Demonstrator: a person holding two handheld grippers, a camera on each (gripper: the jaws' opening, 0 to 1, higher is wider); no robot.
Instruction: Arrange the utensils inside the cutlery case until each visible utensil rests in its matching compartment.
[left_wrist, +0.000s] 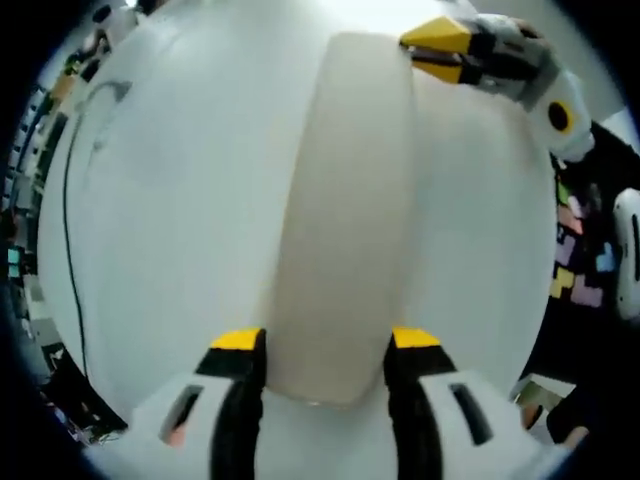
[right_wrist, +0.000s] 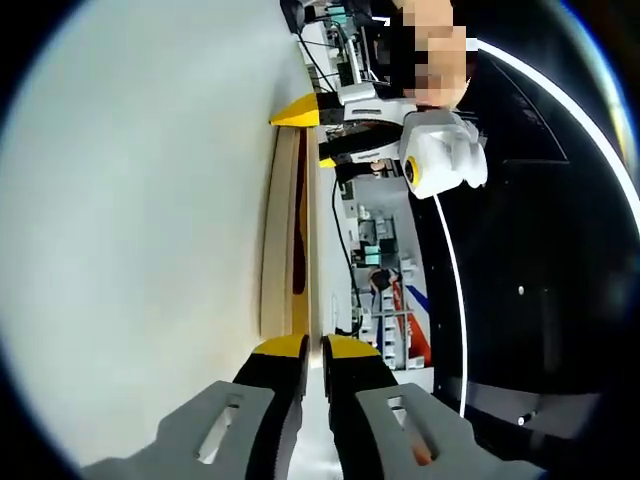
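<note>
The left gripper (left_wrist: 325, 345) is seen with its jaws set wide apart, one on each side of the near end of the cutlery case (left_wrist: 345, 220); whether the pads press its walls cannot be told. The case, pale and closed, runs lengthwise straight away from this gripper across the white table (left_wrist: 170, 200). At its far end the right gripper (left_wrist: 438, 52) is seen, its yellow tips drawn nearly together on the far corner edge. In the right gripper view, the right gripper (right_wrist: 312, 350) is shown almost closed upon the thin edge of the case (right_wrist: 285, 230), which is seen edge-on, a dark slit being visible along it. No utensil is visible. It is judged that the case is held at both ends, and that opening it is the step in hand.
</note>
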